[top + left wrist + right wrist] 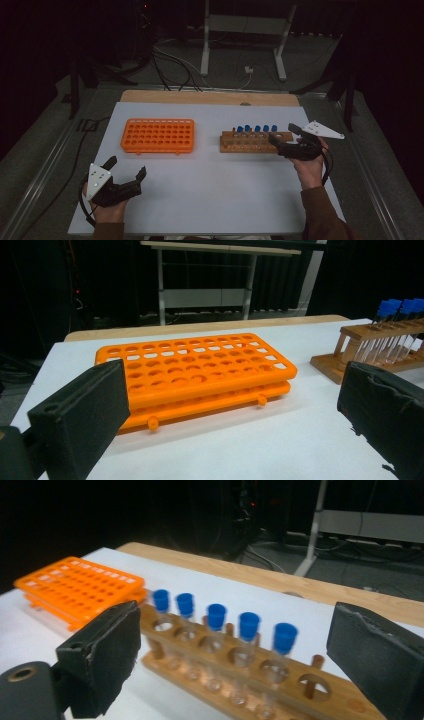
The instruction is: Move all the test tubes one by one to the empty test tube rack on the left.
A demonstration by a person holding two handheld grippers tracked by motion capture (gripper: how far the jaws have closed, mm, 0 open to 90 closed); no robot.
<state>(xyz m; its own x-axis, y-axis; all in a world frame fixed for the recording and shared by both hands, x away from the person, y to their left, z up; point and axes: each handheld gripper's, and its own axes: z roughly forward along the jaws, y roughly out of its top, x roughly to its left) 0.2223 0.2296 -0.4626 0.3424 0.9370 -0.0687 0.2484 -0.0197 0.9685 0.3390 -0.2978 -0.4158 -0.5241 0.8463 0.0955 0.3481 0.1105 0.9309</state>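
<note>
Two hand-held grippers are spread: the right hand-held gripper (284,134) at the wooden rack (250,144) of blue-capped tubes (248,625), grasping nothing; the left hand-held gripper (126,167) at 7 o'clock from the orange rack (157,136).

A white-topped desk (210,185) carried an orange rack (158,135) at left and a wooden rack (252,141) of blue-capped tubes (252,129) at right, well apart.

5 clear blue-capped tubes (248,645) upright in wooden rack (305,700), right of orange rack (157,136).
</note>
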